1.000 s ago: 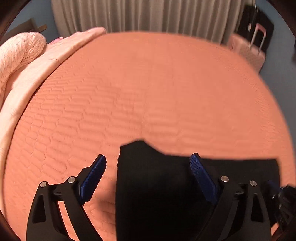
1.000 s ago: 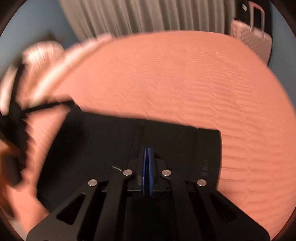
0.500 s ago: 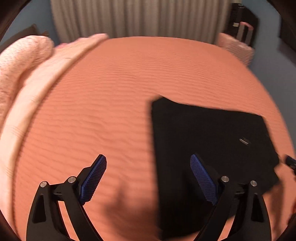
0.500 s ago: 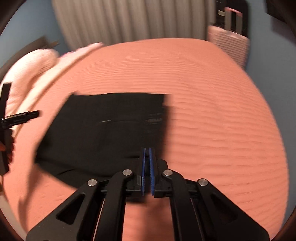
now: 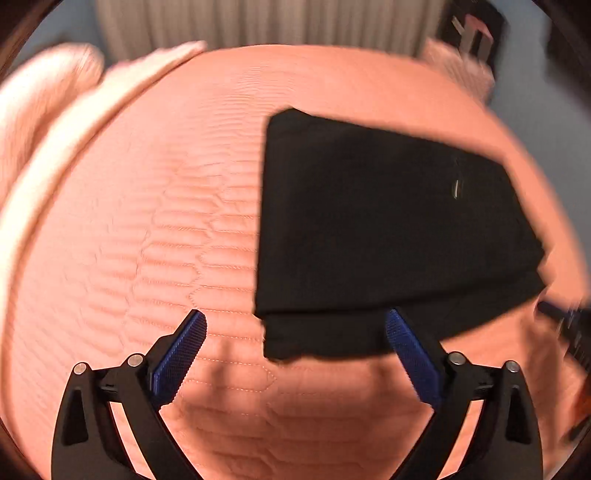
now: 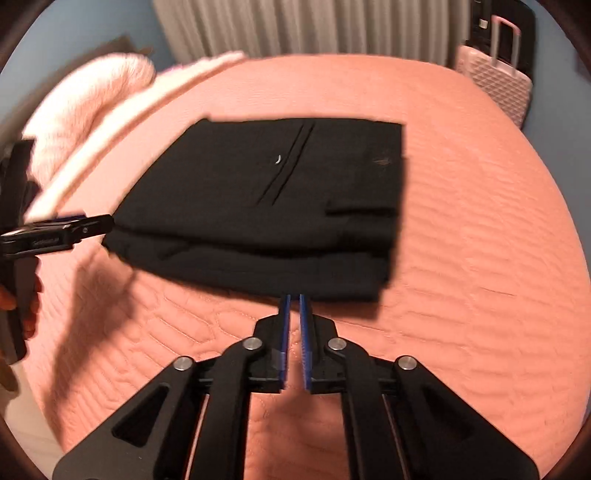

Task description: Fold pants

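Note:
Black pants (image 5: pixel 369 229), folded into a thick rectangle, lie flat on the salmon quilted bedspread (image 5: pixel 147 240). My left gripper (image 5: pixel 295 317) hovers just short of their near left corner, its jaws opening wide and gripping nothing. In the right wrist view the pants (image 6: pixel 266 192) lie ahead of my right gripper (image 6: pixel 293 299), whose blue pads (image 6: pixel 284 332) stand a narrow slit apart with only bedspread showing between them. The left gripper's finger (image 6: pixel 74 227) shows at the pants' left edge. The right gripper is a blur at the edge of the left wrist view.
A fluffy pale pink blanket (image 6: pixel 92 92) is bunched at the bed's far left. A pink suitcase (image 6: pixel 495 77) stands beyond the far right corner, by the grey curtain (image 6: pixel 295 26). A person's hand (image 6: pixel 29 306) holds the left tool.
Both grippers pulled back off the pants, which now lie farther ahead in both views. The right pads, pressed together on the cloth before, have let go and parted slightly.

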Demonstrator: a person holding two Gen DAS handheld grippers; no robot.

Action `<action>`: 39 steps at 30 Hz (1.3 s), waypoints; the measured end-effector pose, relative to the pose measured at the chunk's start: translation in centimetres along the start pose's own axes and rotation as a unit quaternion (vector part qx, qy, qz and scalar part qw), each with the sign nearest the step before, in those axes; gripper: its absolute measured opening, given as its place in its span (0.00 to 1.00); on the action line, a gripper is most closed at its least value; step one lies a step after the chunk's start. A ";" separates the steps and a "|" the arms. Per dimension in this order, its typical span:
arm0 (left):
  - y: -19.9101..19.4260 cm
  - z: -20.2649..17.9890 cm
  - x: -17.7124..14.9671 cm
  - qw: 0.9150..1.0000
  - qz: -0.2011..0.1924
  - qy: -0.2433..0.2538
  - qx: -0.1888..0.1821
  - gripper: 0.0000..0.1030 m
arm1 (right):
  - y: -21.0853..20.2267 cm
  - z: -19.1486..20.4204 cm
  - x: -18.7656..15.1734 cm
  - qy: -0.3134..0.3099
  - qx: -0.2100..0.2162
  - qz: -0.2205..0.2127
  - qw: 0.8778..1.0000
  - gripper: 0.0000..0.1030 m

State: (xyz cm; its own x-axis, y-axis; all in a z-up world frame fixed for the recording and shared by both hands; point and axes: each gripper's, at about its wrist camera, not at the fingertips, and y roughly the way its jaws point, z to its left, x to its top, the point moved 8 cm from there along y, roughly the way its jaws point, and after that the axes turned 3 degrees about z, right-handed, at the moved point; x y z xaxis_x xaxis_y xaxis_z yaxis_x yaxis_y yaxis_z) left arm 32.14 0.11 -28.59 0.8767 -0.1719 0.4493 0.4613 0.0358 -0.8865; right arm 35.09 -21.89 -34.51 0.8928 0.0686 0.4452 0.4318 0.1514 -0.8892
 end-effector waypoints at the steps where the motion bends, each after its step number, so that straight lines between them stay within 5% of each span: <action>1: 2.1 0.3 -1.4 0.998 0.033 0.034 0.040 0.95 | 0.9 -0.7 -0.5 0.018 0.015 0.007 1.000 0.03; 3: 2.5 1.9 -2.1 0.998 0.045 0.032 0.036 0.95 | -0.4 -2.2 -1.1 0.067 0.040 0.002 0.997 0.03; 6: -0.9 4.3 -1.9 0.999 0.010 0.003 0.031 0.92 | -3.7 -4.2 -0.4 0.102 0.038 -0.029 0.994 0.12; 7: -2.0 4.4 -1.0 1.000 -0.003 -0.017 -0.016 0.93 | -4.5 -4.5 0.4 0.114 0.058 -0.044 0.991 0.25; 8: -2.4 4.1 -0.1 0.997 -0.007 -0.035 -0.070 0.94 | -4.9 -4.8 1.3 0.127 0.078 -0.058 0.987 0.61; 10: -1.9 3.6 1.8 0.985 -0.004 -0.072 -0.156 0.94 | -4.5 -5.4 4.1 0.149 0.112 -0.088 0.979 0.96; 15: 3.6 2.6 2.8 0.967 0.059 -0.159 -0.192 0.94 | 0.7 -8.7 6.9 0.179 0.126 -0.045 0.975 0.96; 17: 3.8 2.4 3.0 0.966 0.045 -0.165 -0.192 0.95 | 2.5 -9.1 5.7 0.204 0.160 -0.020 0.966 0.96; 20: 4.3 1.0 3.8 0.974 0.037 -0.143 -0.173 0.95 | 3.2 -7.5 6.2 0.161 0.116 -0.032 0.980 0.95; 21: 4.5 0.1 4.1 0.975 0.035 -0.135 -0.174 0.95 | 3.4 -6.6 6.4 0.135 0.119 -0.032 0.983 0.87; 22: 5.3 -0.3 5.1 0.975 0.037 -0.126 -0.181 0.94 | 3.6 -5.8 6.3 0.126 0.125 -0.026 0.984 0.62; 23: 5.4 -1.2 5.0 0.977 0.042 -0.116 -0.172 0.93 | 3.8 -5.5 6.4 0.122 0.110 -0.025 0.986 0.54; 25: 6.1 -1.1 6.0 0.982 0.049 -0.098 -0.154 0.80 | 3.3 -5.4 6.6 0.132 0.119 -0.022 0.984 0.33; 29: 4.9 1.2 7.3 0.982 0.041 -0.102 -0.151 0.16 | -0.4 -5.1 5.8 0.128 0.135 -0.032 0.982 0.20; 33: 3.3 1.3 5.3 0.982 0.052 -0.085 -0.162 0.14 | -3.7 -3.9 3.0 0.119 0.155 -0.028 0.980 0.17; 39: -1.3 -0.5 -3.5 0.981 0.079 -0.060 -0.169 0.15 | -7.3 -4.3 -6.3 0.142 0.163 0.004 0.976 0.17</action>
State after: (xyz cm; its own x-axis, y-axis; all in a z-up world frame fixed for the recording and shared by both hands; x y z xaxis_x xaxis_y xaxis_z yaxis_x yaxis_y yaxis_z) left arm 28.43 0.21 -29.04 0.9523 -0.0735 0.2962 0.2653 -0.2798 -0.9227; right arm 26.89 -27.62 -31.24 0.9160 -0.1975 0.3492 0.4011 0.4619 -0.7911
